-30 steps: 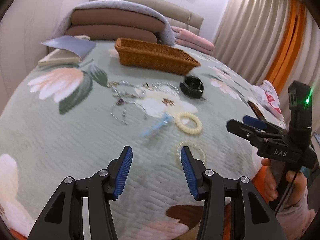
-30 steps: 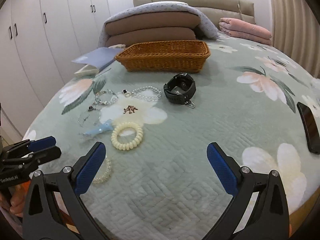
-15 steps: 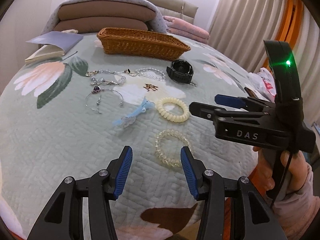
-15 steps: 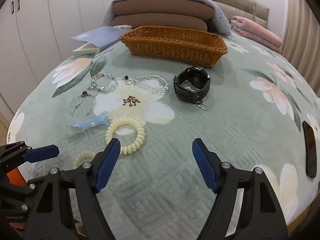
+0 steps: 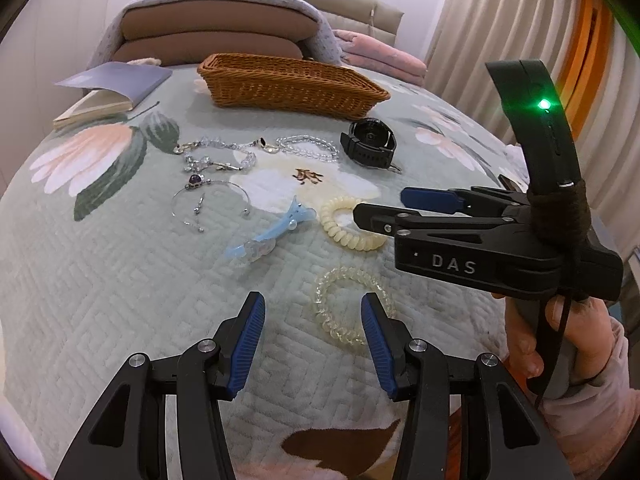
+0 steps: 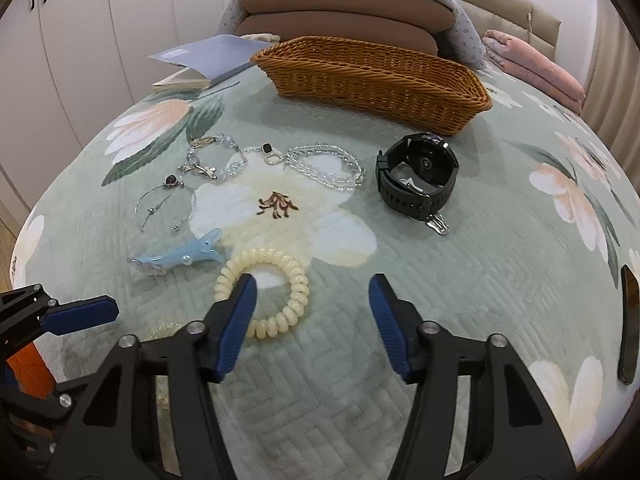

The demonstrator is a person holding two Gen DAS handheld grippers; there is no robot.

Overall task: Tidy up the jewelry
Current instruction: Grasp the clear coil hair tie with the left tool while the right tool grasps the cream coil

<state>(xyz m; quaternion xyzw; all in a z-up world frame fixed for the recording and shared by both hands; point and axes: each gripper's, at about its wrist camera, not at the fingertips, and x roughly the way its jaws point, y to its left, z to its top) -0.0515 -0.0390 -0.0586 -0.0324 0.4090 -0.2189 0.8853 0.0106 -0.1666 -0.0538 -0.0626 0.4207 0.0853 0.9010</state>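
Note:
Jewelry lies on the flowered bedspread. A clear coil bracelet (image 5: 348, 304) sits just ahead of my open, empty left gripper (image 5: 312, 314), close to its right pad. A cream coil bracelet (image 6: 262, 292) lies under my open, empty right gripper (image 6: 312, 312), by its left pad; it also shows in the left wrist view (image 5: 350, 228). A blue hair clip (image 6: 180, 256), a silver bangle (image 6: 166, 200), bead bracelets (image 6: 324, 166) and a black watch (image 6: 418, 178) lie further back. The wicker basket (image 6: 372, 80) stands behind them.
A book (image 6: 208, 60) lies at the back left. Stacked pillows (image 6: 340, 16) and pink folded blankets (image 6: 536, 68) are behind the basket. A black phone (image 6: 628, 324) lies near the bed's right edge. The bed's near edge is just below both grippers.
Both grippers have moved forward and lower over the bed. The right gripper's jaws have narrowed and now stand over the cream coil bracelet. The left gripper has closed in on the clear coil bracelet.

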